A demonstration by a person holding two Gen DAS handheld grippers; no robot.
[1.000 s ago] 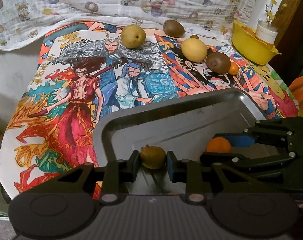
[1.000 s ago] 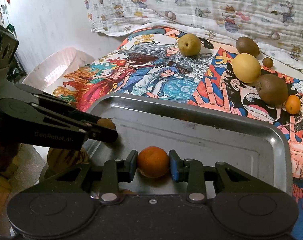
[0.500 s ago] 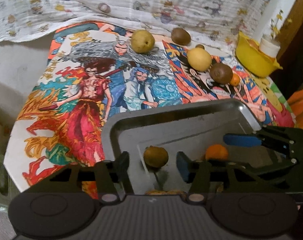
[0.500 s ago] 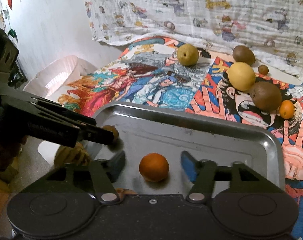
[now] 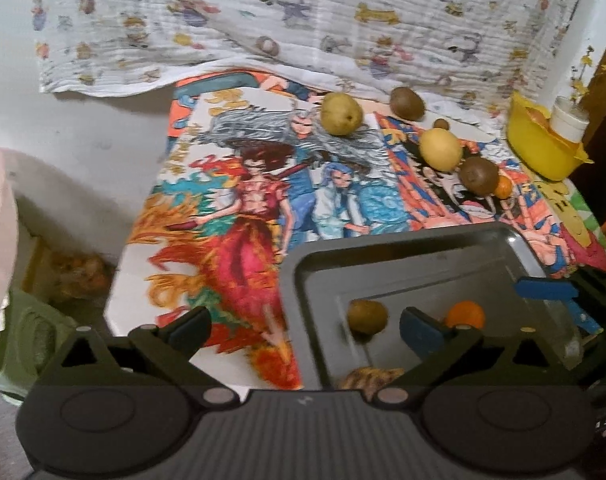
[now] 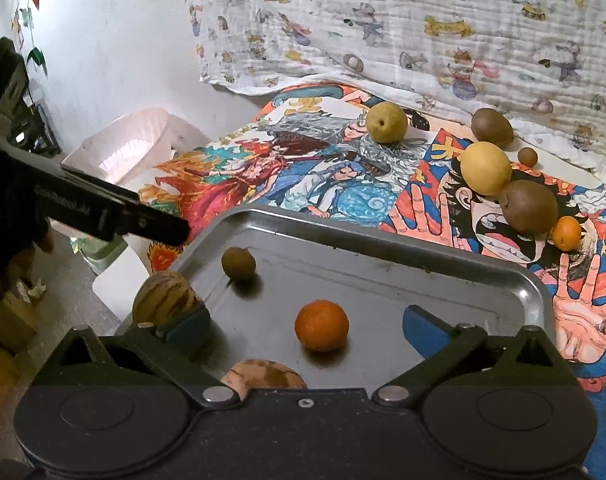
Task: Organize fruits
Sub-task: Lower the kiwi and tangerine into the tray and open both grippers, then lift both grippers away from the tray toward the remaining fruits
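Comic-print cloth (image 6: 343,184) over table, cartoon sheet (image 6: 443,20) behind. Left gripper (image 5: 305,326), right gripper (image 6: 307,326): jaws just opened, gaping, empty. Orange (image 6: 321,325), small brown fruit (image 6: 238,263) on steel tray (image 6: 383,240). Yellow bowl (image 5: 539,148): left view only.

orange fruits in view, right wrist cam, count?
2. One orange fruit lies in the metal tray; a smaller orange fruit sits on the printed cloth beside a brown fruit.

We see a table (image 6: 343,204) under a cartoon-print cloth, carrying a metal tray (image 6: 383,240), loose pears, kiwis and a small orange (image 6: 567,233), plus a yellow bowl (image 5: 539,148).
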